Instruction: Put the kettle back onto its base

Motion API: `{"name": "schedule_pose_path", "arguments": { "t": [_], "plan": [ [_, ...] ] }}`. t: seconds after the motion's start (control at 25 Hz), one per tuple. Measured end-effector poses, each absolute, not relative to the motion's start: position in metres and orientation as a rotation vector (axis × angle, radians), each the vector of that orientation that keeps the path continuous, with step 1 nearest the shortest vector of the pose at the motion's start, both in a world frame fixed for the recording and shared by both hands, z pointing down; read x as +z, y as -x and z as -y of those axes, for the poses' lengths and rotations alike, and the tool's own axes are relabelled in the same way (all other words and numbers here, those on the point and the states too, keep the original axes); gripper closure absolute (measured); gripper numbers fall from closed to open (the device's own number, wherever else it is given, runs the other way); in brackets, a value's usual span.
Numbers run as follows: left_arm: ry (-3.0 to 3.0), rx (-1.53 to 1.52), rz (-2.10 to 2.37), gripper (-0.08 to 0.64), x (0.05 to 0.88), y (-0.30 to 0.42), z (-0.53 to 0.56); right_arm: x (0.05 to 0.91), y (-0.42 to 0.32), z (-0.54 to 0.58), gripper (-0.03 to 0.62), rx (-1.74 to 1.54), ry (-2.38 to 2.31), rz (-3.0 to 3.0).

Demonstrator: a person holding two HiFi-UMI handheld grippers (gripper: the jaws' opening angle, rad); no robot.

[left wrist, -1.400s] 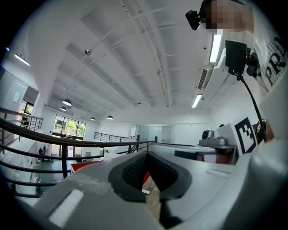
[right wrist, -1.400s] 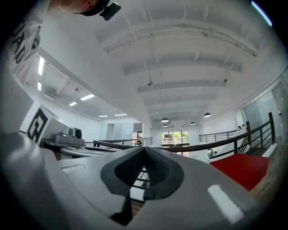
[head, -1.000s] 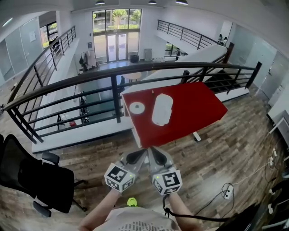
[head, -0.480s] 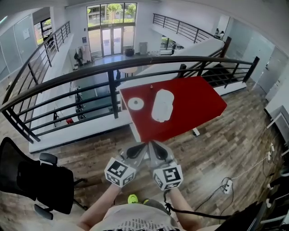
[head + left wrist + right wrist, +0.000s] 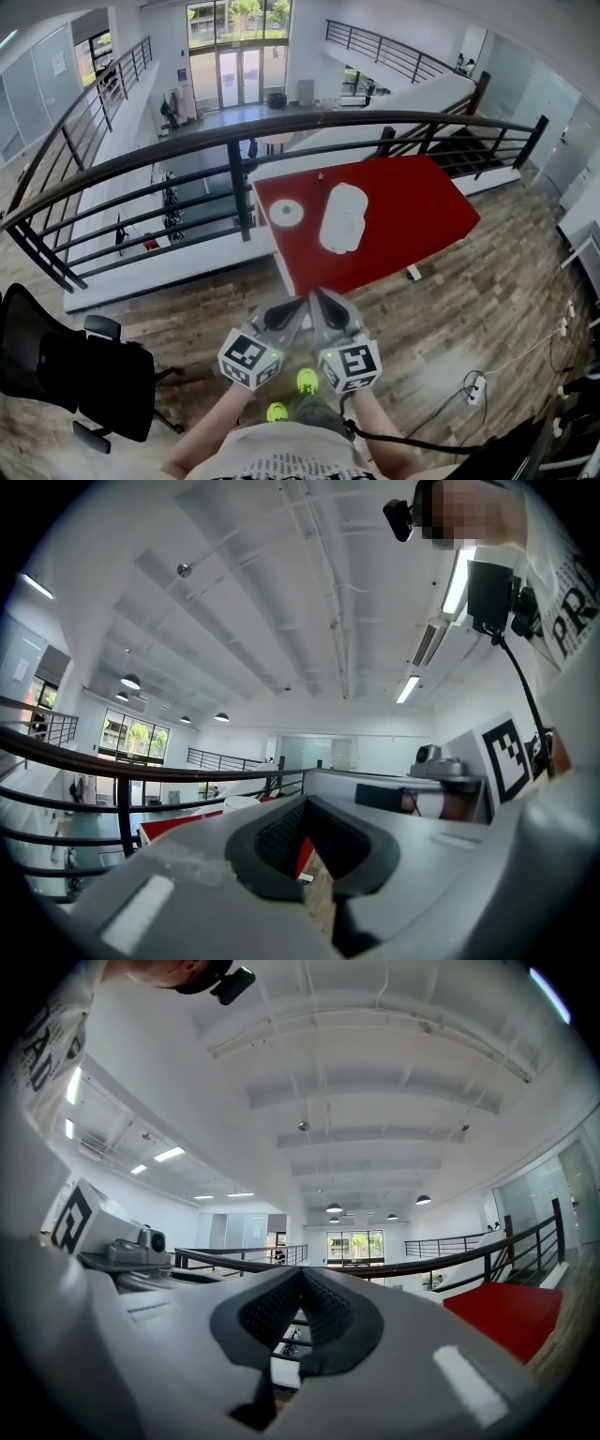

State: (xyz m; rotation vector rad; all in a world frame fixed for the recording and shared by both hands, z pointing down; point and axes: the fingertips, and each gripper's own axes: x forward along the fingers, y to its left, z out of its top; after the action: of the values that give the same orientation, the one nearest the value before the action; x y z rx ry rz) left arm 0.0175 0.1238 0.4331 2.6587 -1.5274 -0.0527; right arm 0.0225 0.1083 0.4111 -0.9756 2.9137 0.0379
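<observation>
A white kettle [image 5: 343, 217] stands on the red table [image 5: 422, 216] beyond the floor in front of me. Its round white base [image 5: 286, 213] lies to the kettle's left, apart from it. My left gripper [image 5: 291, 312] and right gripper [image 5: 321, 307] are held side by side low in the head view, well short of the table's near edge. Both point level toward it. Each is shut with nothing between its jaws, as the left gripper view [image 5: 305, 803] and right gripper view [image 5: 302, 1274] show. A strip of the red table [image 5: 506, 1321] shows at the right of the right gripper view.
A black railing [image 5: 234, 141] runs behind the table, with an open drop beyond it. A black office chair [image 5: 75, 375] stands at the left. Cables and a power strip [image 5: 473, 394] lie on the wooden floor at the right. The person's green shoes [image 5: 307, 380] show below the grippers.
Both grippers have moved together a little toward the table, still shut. A green shoe has stepped forward under them. The kettle and base have not moved.
</observation>
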Motion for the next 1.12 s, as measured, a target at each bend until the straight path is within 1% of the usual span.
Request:
{"name": "schedule_pose_path", "arguments": {
  "t": [0.48, 1.12],
  "plan": [
    [-2.615, -0.045, 1.618, 0.569, 0.425, -0.002, -0.048, 0.406, -0.009, -0.035, 0.584, 0.045, 0.892, -2.940],
    [-2.569, -0.063, 1.702, 0.569, 0.422, -0.011, 0.053, 0.403, -0.017, 0.065, 0.583, 0.065, 0.812, -2.979]
  ]
}}
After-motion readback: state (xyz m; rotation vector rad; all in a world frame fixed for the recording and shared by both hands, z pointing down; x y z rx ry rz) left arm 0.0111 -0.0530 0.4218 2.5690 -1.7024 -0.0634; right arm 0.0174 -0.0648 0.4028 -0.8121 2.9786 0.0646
